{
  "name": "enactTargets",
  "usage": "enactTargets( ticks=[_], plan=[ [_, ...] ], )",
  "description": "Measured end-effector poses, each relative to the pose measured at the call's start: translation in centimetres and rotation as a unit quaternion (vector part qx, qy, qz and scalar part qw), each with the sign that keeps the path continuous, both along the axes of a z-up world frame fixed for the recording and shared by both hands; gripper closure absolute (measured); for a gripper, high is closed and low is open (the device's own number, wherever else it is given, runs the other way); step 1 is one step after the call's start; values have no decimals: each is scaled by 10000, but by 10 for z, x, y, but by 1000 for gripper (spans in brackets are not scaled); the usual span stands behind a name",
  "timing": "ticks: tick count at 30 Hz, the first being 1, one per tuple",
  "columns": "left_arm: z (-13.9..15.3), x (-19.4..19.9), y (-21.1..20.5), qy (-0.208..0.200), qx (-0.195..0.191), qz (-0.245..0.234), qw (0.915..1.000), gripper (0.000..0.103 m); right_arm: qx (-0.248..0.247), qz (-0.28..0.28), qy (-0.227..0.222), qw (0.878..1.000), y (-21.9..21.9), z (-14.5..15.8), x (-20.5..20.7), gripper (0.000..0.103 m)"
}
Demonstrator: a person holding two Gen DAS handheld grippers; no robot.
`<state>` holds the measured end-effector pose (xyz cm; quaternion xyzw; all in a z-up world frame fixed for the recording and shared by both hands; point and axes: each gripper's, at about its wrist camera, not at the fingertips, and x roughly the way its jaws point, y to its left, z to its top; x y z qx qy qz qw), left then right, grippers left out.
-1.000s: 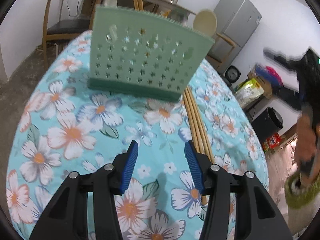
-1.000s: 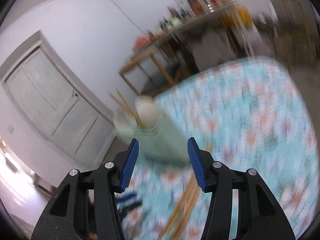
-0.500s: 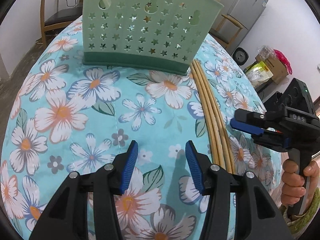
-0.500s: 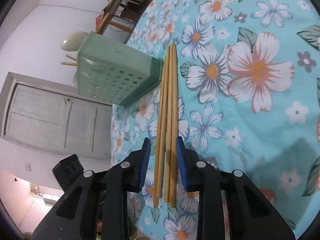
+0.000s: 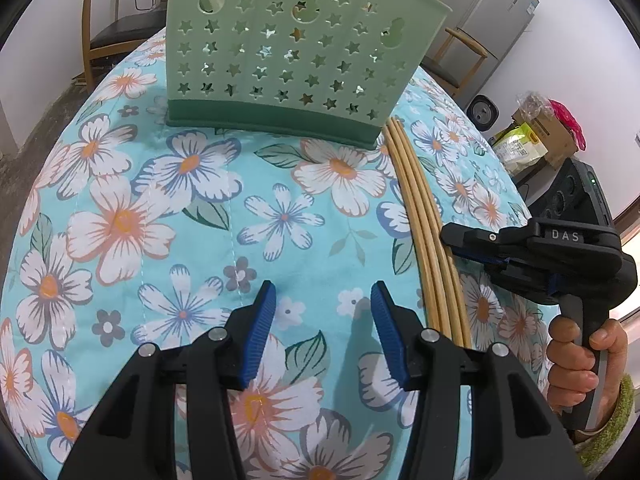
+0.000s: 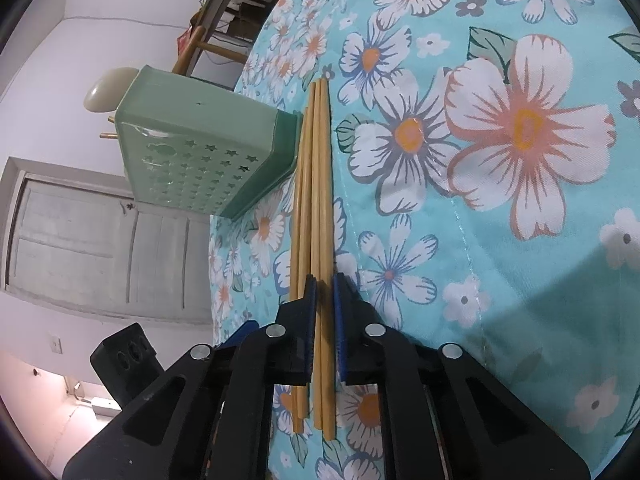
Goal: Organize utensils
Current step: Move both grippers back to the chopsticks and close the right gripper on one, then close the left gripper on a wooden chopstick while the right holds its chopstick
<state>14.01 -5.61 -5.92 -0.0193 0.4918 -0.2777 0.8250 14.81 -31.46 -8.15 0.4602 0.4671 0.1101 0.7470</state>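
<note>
Right wrist view | my right gripper [image 6: 324, 320] has just been closing, now clenched on two chopsticks [image 6: 320, 184] lying beside the holder [image 6: 208, 148] on the tablecloth [image 6: 500, 240] | lift level (others may drag) | left gripper [image 5: 322, 332] released, idle.

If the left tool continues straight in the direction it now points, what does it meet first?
Probably the floral tablecloth: the open left tool points downward at bare cloth. The green utensil holder stands farther along, and the chopsticks lie off to its right. Depth is uncertain.
</note>
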Motion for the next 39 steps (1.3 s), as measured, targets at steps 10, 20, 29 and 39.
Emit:
enactTargets(
  ticks=[10, 20, 29, 39],
  plan=[
    [0, 0, 0, 16, -5, 10, 10000, 55, 27, -124, -64, 9999, -22, -4, -17, 99],
    [8, 2, -1, -23, -240, -125, 9996, 55, -157, -363, 20, 9992, -57, 1, -58, 99],
    [5, 22, -19, 797, -1268, -519, 9874, 72, -105, -512, 68, 9986, -66, -4, -82, 99],
    [-26, 50, -26, 1816, -1964, -320, 9630, 85, -88, -516, 65, 9986, -60, -4, -77, 99]
  ],
)
